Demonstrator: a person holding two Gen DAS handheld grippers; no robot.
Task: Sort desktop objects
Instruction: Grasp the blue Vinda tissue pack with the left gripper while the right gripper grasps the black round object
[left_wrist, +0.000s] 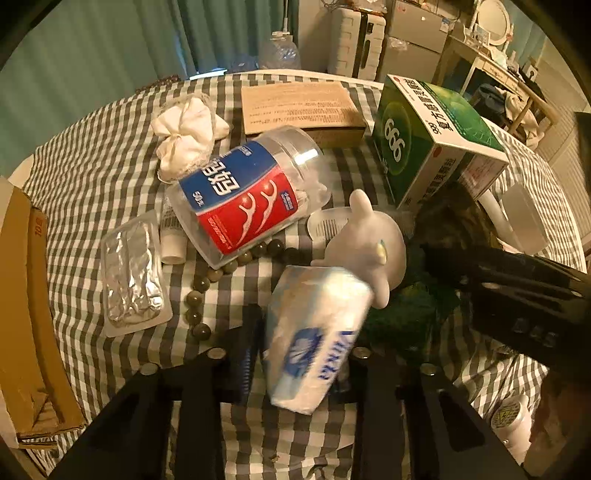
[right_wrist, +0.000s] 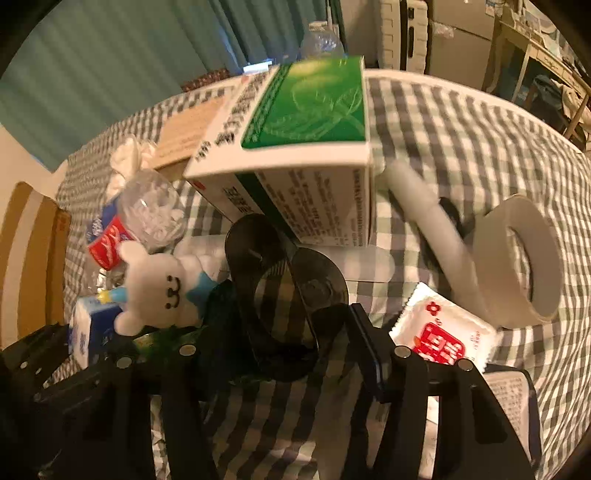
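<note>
The left gripper (left_wrist: 295, 354) is squeezing the tissue pack (left_wrist: 314, 339) between its fingers, while the right gripper (right_wrist: 273, 350) is pinching the dark sunglasses (right_wrist: 280, 295).

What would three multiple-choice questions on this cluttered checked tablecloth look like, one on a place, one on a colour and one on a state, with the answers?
1. What sits between the fingers of the left gripper?
A. a string of dark beads
B. the white and blue soft tissue pack
C. a foil blister pack

2. What colour is the main face of the cardboard medicine box marked 999?
A. purple
B. orange
C. green

3. How is the clear plastic floss-pick jar with the blue and red label placed?
A. lying on its side
B. standing upright
C. crushed flat

Answers:
1. B, the pack fills the gap between the two fingers.
2. C, green surrounds the white digits.
3. A, its round wall rests on the grey and white checked cloth.
</note>
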